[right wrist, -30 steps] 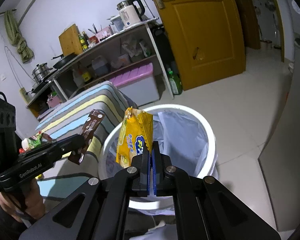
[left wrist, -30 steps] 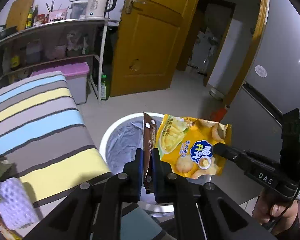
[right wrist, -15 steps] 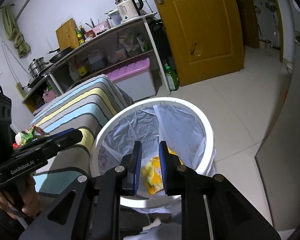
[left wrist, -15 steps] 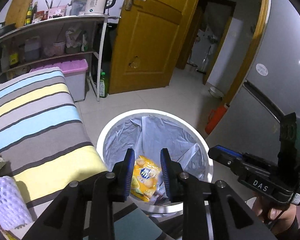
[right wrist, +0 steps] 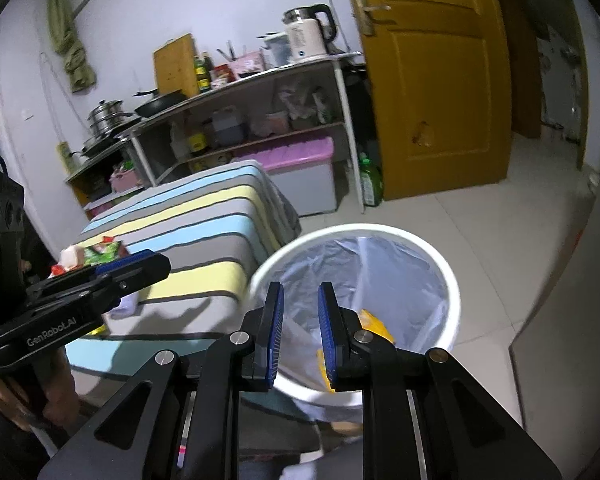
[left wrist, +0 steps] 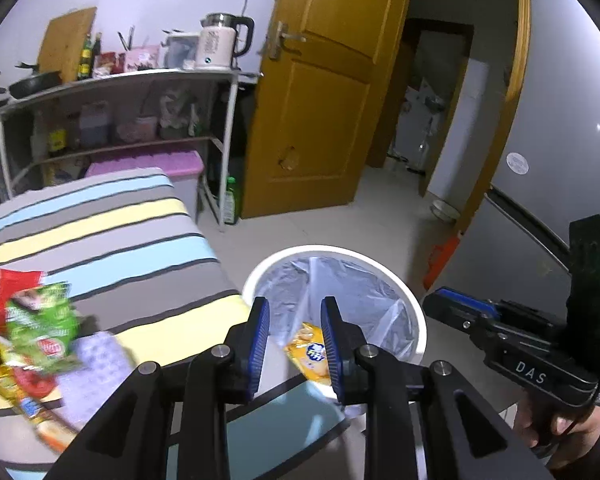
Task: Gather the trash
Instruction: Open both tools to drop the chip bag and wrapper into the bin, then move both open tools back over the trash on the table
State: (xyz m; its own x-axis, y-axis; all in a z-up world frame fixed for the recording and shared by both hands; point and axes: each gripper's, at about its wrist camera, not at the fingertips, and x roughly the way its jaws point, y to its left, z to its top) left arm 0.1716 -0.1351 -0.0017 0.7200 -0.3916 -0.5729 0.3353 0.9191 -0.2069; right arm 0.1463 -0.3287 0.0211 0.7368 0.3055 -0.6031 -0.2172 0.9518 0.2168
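A white trash bin [left wrist: 416, 312] with a clear liner stands on the floor beside the striped table [left wrist: 100, 240]. A yellow snack bag [left wrist: 310, 350] lies inside it; it also shows in the right wrist view [right wrist: 374, 326]. My left gripper [left wrist: 294, 344] is open and empty over the table edge, next to the bin. My right gripper [right wrist: 300, 334] is open and empty over the bin [right wrist: 452, 292]. A pile of trash on the table holds a green snack bag [left wrist: 40, 320], red wrappers and a purple foam net [left wrist: 94, 364].
A wire shelf [right wrist: 236, 92] with a kettle, pots and bottles stands behind the table. A purple-lidded box [right wrist: 300, 176] and a green bottle [right wrist: 370, 186] sit on the floor by the yellow door [right wrist: 432, 80]. A grey fridge [left wrist: 560, 160] rises on the right.
Both grippers opened and dropped the brown wrapper and yellow snack bag into the bin. Both have since pulled back and swung left, bringing the trash pile on the table into view.
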